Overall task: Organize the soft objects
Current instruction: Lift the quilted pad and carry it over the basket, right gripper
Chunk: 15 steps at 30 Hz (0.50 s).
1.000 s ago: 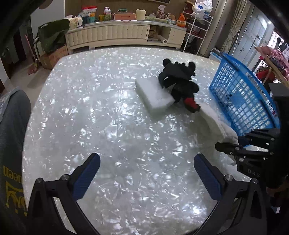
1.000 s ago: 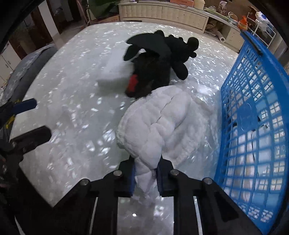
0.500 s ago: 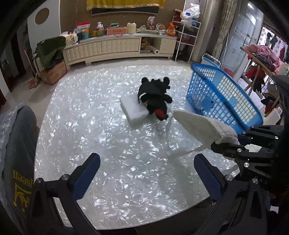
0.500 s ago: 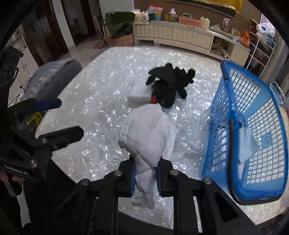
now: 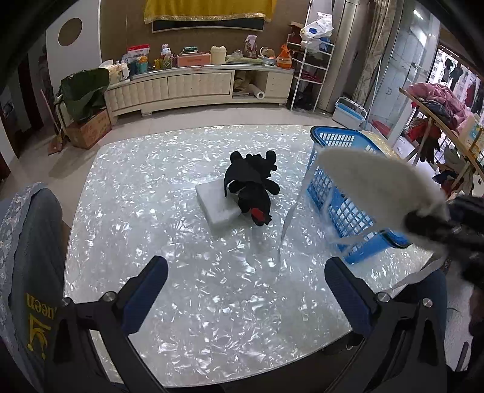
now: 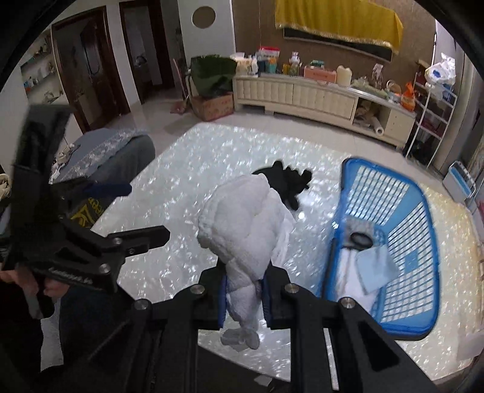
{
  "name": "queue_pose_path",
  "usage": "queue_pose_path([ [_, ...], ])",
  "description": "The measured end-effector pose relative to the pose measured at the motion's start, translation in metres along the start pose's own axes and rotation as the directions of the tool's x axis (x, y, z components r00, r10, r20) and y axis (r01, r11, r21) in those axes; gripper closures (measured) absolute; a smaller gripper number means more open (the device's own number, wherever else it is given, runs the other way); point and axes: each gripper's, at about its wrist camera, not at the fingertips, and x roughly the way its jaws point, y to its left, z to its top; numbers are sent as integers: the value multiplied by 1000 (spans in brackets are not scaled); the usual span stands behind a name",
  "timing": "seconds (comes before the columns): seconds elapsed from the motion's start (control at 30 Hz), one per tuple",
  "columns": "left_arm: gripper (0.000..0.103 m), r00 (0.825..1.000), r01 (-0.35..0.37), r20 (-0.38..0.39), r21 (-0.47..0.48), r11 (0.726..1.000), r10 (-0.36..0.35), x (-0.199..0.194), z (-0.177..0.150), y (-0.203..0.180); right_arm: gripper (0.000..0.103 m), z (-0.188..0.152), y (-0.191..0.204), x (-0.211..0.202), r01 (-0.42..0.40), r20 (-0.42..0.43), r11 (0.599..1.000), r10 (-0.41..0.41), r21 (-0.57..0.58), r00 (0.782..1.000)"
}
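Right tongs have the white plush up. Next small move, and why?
Probably carry it sideways over the basket, then open. The right tongs are shut on the white plush, which hangs above the table beside the basket, not yet over it.

Basket [image 6: 425,211]: blue grid, right of the jaws
Fleece cloth [image 6: 242,217]: white, between the jaws
Plush toy [image 5: 252,184]: black, red patch
Table [image 5: 169,193]: pearly white shimmer

A lived-in home sitting room: a long cream padded sideboard [image 5: 199,87] cluttered with bottles and boxes, a yellow gold-trimmed cloth [image 6: 338,18] on the wall, dark wooden doors [image 6: 90,69], a loaded clothes rack [image 5: 438,105].
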Motion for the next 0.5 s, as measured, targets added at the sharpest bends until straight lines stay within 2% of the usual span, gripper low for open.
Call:
queue_pose_path([
  [0.2, 0, 1000, 0, -18, 8, 1000, 0, 15, 12, 2, 86, 13, -22, -21, 35, 49, 999, -35, 10, 998],
  [0.5, 0, 996, -10, -88, -20, 1000, 9, 62, 21, 29, 86, 38, -68, -42, 143, 101, 989, -144, 24, 984],
])
